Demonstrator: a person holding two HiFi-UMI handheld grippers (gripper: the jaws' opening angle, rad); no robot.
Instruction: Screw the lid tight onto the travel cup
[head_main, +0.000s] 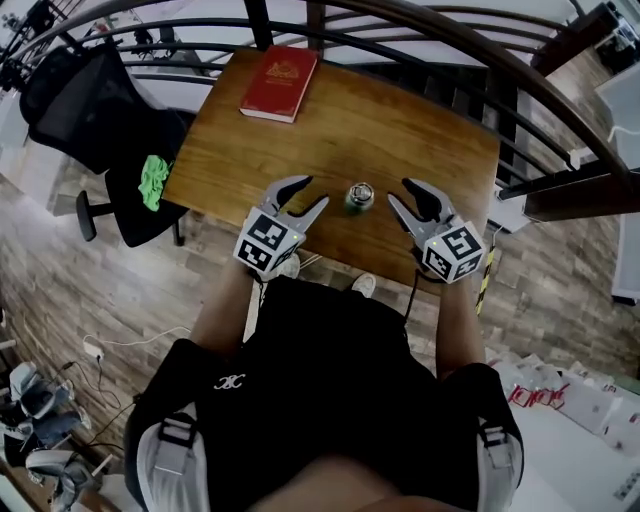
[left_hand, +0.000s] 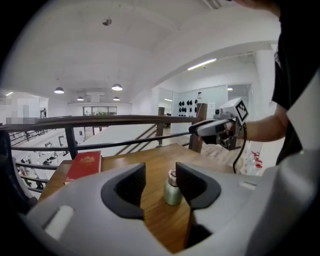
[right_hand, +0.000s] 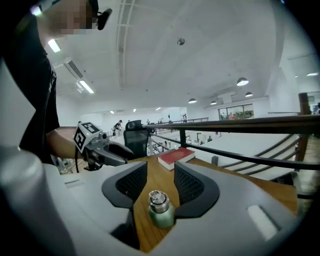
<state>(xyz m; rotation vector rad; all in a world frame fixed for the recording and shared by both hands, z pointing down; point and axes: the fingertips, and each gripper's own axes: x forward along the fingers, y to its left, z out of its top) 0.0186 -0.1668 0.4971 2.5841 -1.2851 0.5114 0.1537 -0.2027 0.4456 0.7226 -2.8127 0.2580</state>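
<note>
- The travel cup (head_main: 360, 196) stands upright near the table's (head_main: 400, 130) 6 o'clock edge.
- The left gripper (head_main: 312, 192) at its 9 o'clock and the right gripper (head_main: 400, 192) at 3 both gape, empty.
- Likely risk: one-sided contact topples it, or unbraced twisting spins it.

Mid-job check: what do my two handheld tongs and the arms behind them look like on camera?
Both the left tongs and right tongs have pale grey curved shells with black ribbed pads, and each carries a white cube with black square markers. A black cable trails from the right one. The person wears a black short-sleeved top.
</note>
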